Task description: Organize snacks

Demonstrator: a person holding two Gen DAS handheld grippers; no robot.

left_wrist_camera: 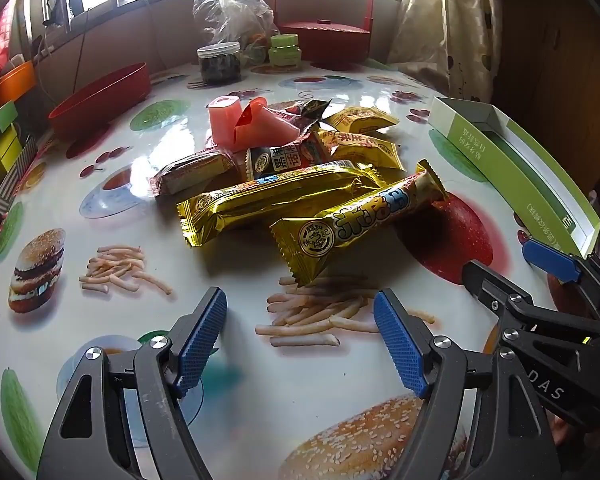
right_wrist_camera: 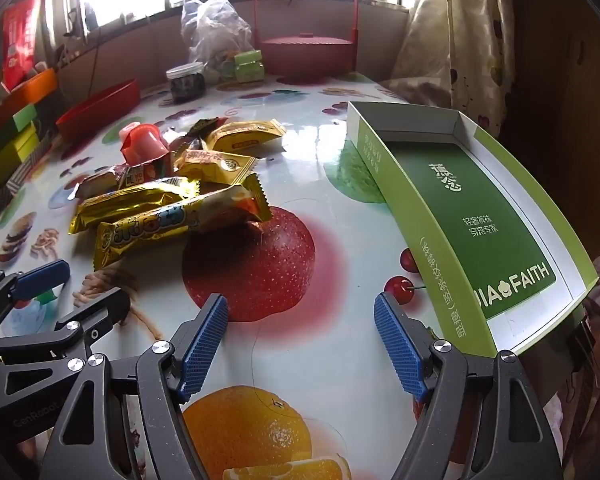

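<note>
Both my left tongs (left_wrist_camera: 300,344) and right tongs (right_wrist_camera: 300,344) hang spread wide and empty above the glossy printed tabletop (left_wrist_camera: 236,408); the crinkly foil snack pile (left_wrist_camera: 300,176) sits ahead, the stiff green cardboard box (right_wrist_camera: 476,216) well right; I'd pinch the nearest gold bar (left_wrist_camera: 360,220) across its narrow middle; foil slips.

Glossy foil wrappers (left_wrist_camera: 284,196), matt cardboard box (right_wrist_camera: 472,216)

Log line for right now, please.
left gripper: open, empty | right gripper: open, empty | snack pile: untouched on table | green box: empty
</note>
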